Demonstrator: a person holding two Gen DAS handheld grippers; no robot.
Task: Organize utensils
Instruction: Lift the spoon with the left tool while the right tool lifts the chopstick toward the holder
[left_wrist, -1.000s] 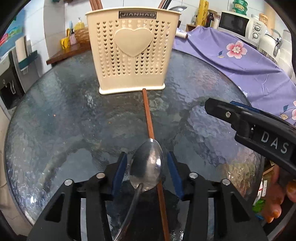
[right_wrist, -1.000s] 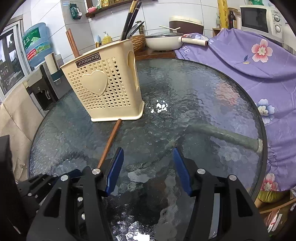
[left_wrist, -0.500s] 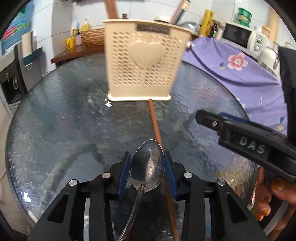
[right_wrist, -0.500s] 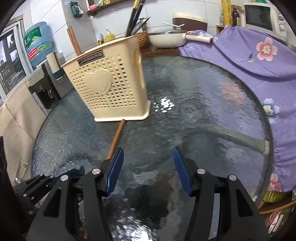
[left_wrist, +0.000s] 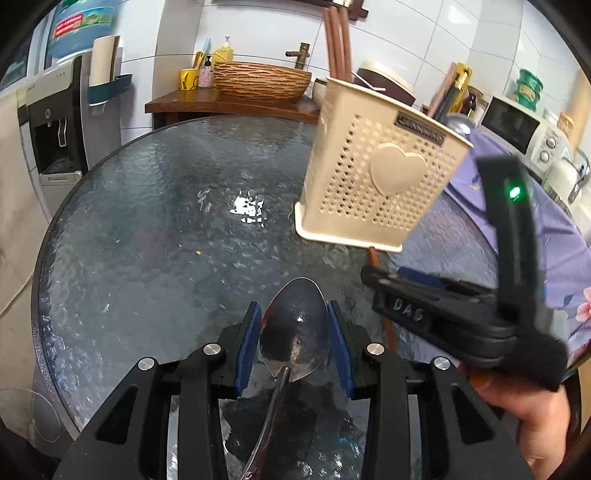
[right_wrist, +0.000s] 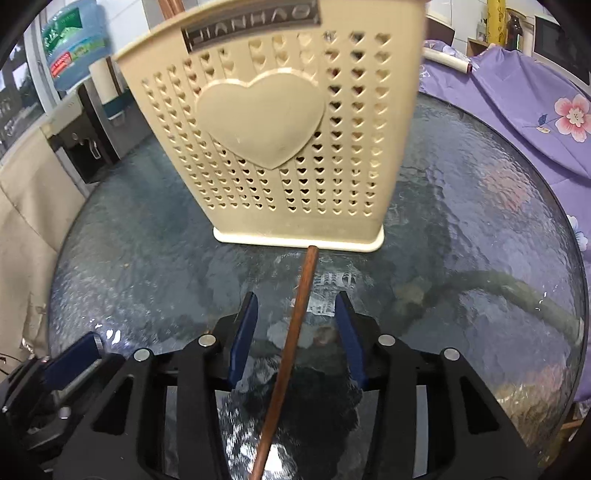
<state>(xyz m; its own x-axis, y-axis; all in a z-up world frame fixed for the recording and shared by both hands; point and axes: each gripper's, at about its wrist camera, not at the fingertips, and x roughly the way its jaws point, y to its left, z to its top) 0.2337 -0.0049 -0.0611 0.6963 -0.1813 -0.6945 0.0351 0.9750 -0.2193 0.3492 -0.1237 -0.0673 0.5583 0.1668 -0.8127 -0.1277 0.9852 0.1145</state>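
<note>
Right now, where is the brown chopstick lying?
In the right wrist view the brown chopstick lies on the glass table, between the closing right gripper's fingers, its far tip at the cream utensil holder's base.

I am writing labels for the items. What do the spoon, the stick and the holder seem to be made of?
Spoon: polished metal, likely steel; it mirrors light.
Stick: probably wood, smooth reddish-brown, matte.
Holder: cream plastic, moulded with heart-shaped holes and a slight sheen.
</note>
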